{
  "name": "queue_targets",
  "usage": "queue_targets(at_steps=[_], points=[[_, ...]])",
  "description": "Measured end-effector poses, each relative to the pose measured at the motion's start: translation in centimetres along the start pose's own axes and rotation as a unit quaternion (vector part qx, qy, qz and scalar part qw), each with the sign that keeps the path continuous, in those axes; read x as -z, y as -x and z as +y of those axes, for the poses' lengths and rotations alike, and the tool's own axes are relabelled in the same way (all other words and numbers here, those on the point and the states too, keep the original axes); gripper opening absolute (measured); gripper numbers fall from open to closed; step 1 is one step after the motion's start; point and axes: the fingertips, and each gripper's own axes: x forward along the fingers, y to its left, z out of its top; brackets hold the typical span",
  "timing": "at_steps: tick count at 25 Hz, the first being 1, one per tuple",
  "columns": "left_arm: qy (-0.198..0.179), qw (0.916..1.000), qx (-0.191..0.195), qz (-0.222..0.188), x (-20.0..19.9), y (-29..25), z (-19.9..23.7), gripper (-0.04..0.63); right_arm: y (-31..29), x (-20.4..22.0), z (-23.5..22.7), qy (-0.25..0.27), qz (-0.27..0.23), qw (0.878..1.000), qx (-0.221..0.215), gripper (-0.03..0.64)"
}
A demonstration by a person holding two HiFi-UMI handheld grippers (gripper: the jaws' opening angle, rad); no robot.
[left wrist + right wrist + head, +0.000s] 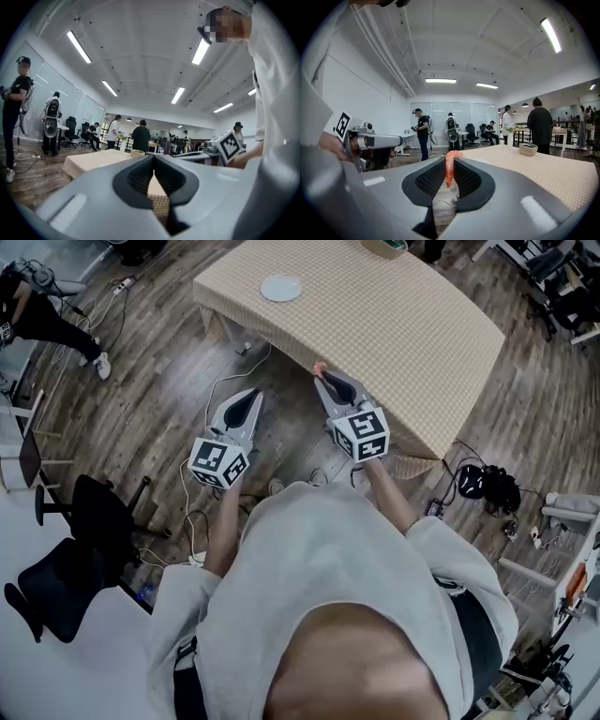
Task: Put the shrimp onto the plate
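Observation:
An orange shrimp is pinched between the tips of my right gripper, which is shut on it; in the head view the shrimp pokes out at the tips, near the table's front edge. My right gripper points across the table. A white plate lies on the checked table at its far left part. My left gripper hangs over the wooden floor left of the table, its jaws shut with nothing held.
A round bowl-like container stands at the table's far end, also seen as a container in the head view. Black office chairs stand at my left. Cables run over the floor. Several people stand in the room beyond.

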Motion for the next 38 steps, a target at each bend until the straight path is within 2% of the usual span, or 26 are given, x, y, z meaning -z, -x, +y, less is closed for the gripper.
queue_targets(at_steps=[11, 20, 29, 38], points=[[-0.004, 0.9996, -0.027, 0.003, 1.4, -3.1, -1.6, 0.009, 1.4, 2.2, -3.1, -0.005, 0.005, 1.000, -0.029, 0.054], [0.007, 0.9987, -0.048, 0.016, 3.2, -4.7, -2.3, 0.009, 1.8, 3.9, -5.9, -0.018, 0.014, 0.999, -0.037, 0.054], [0.013, 0.9984, -0.051, 0.019, 3.8, -6.3, -1.5, 0.009, 0.5, 4.2, -7.3, -0.017, 0.017, 0.999, -0.041, 0.054], [0.018, 0.9989, -0.036, 0.021, 4.4, -8.9, 0.8, 0.009, -1.9, 4.3, -9.1, -0.016, 0.022, 0.999, -0.029, 0.054]])
